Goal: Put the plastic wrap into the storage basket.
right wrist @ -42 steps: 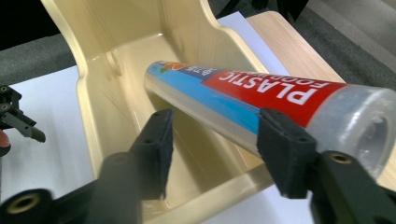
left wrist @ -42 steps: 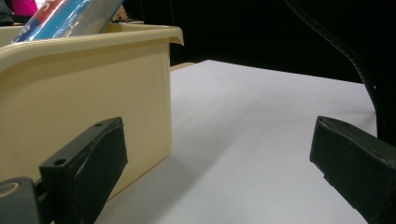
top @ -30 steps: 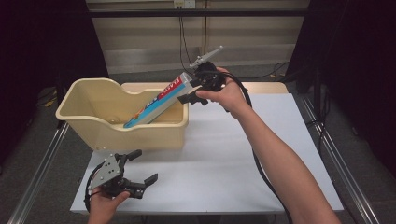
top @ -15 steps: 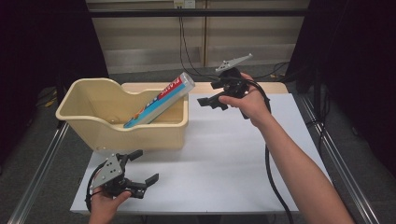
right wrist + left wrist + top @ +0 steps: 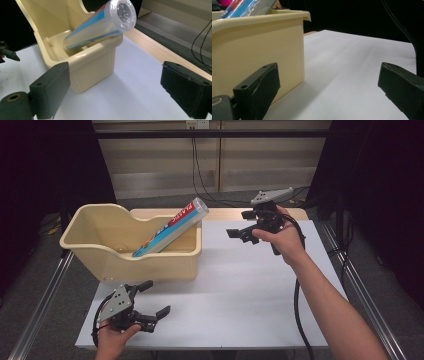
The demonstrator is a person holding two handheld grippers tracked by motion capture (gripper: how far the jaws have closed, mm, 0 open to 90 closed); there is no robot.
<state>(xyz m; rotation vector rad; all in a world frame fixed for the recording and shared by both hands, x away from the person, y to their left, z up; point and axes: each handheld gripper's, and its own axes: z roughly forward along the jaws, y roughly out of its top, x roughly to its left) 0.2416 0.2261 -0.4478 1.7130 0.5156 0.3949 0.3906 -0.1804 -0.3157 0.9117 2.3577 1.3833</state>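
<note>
Roll of wrap (image 5: 172, 227) leaning in cream bin (image 5: 100, 222), right gripper (image 5: 241, 224) wide, jaws just opened, empty, left gripper (image 5: 155, 299) wide above white worktop (image 5: 240, 290)

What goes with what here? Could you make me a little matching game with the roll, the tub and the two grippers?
Things:
1. roll
2. tub
3. left gripper
4. right gripper

Descriptions:
A. cream plastic, standing on the white table
B. open and empty, held above the table beside the tub
C. leaning in the tub, one end sticking out over its rim
D. open and empty, low at the table's near edge

Pairs: 1-C, 2-A, 3-D, 4-B
</note>
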